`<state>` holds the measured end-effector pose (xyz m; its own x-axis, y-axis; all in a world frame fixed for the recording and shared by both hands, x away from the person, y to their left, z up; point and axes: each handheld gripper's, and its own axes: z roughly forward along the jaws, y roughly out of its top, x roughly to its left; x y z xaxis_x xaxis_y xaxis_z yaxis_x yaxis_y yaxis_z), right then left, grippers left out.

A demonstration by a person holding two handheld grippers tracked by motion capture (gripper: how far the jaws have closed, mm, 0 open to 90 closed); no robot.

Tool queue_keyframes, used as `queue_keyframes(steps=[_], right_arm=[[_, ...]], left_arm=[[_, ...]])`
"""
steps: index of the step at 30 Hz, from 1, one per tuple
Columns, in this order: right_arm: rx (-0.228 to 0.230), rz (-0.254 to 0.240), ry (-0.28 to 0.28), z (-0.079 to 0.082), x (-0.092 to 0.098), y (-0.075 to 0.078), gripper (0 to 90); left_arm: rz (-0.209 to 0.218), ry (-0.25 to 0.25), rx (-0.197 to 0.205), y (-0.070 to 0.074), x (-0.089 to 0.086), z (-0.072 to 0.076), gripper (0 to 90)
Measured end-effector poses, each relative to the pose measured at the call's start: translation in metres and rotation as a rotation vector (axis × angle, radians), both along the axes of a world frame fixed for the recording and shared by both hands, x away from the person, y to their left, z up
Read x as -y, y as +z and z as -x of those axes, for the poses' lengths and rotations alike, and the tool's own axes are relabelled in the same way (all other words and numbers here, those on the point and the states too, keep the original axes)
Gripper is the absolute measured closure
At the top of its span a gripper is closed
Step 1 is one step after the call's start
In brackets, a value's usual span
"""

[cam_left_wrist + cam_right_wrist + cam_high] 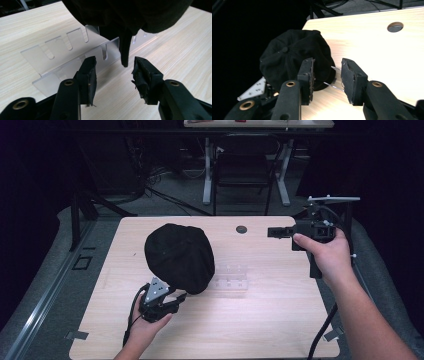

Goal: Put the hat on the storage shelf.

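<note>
**A:** So what's going on with the black cap (179, 256) here? Looks like it's sitting on the clear acrylic stand (231, 276) around the middle of the tabletop (260, 320), a bit toward the left edge.

**B:** Yeah, it's draping over the left end of the stand. In the left gripper view you're seeing the slotted plastic poking out from under the fabric, and a little strap or tail of the cap (124, 50) is hanging down right in front of the left tongs (113, 75).

**A:** Are they gripping it?

**B:** Nope. The left tongs are standing wide apart with nothing between the pads; the strap is dangling just past the tips, closer to the right jaw. The left hand (145, 327) is parking them at the cap's near edge.

**A:** And the other one?

**B:** The right tongs (274, 232) are hovering up by the far right corner, well apart from the cap, pointing toward it. Also gaping open and holding nothing, going by the right gripper view.

**A:** So how far along, you think?

**B:** My guess: either the cap is just getting placed on the stand and they're letting go, or they're about to pick it off. Can't tell which. Nothing's in a grip, so whatever comes next is still to do.
</note>
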<state>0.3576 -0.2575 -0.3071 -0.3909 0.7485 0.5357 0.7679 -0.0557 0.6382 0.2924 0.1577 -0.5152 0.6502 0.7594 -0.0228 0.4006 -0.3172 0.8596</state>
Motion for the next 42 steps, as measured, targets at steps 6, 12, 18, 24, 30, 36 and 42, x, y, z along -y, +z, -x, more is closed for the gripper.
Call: queue_keyframes(steps=[6,12,18,24,30,36,42], right_arm=[[0.018,0.07,0.0,0.007,0.002,-0.005,61.1],[0.029,0.114,-0.012,0.013,0.006,-0.01,58.7],[0.042,0.146,-0.023,0.018,0.011,-0.016,59.7],[0.043,0.213,-0.014,0.024,0.013,-0.024,60.3],[0.048,0.266,-0.03,0.031,0.015,-0.036,58.0],[0.039,0.317,-0.046,0.037,0.017,-0.051,56.4],[0.029,0.342,-0.038,0.043,0.015,-0.069,54.3]], left_arm=[[0.054,0.018,-0.034,0.002,-0.014,0.002,47.8],[0.071,0.04,-0.056,0.001,-0.028,0.006,46.4],[0.067,0.063,-0.063,-0.002,-0.039,0.009,45.4],[0.06,0.078,-0.06,-0.004,-0.049,0.012,45.1],[0.061,0.106,-0.062,-0.012,-0.058,0.012,44.7],[0.043,0.124,-0.086,-0.022,-0.063,0.012,44.7],[0.045,0.132,-0.089,-0.024,-0.067,0.011,44.6]])
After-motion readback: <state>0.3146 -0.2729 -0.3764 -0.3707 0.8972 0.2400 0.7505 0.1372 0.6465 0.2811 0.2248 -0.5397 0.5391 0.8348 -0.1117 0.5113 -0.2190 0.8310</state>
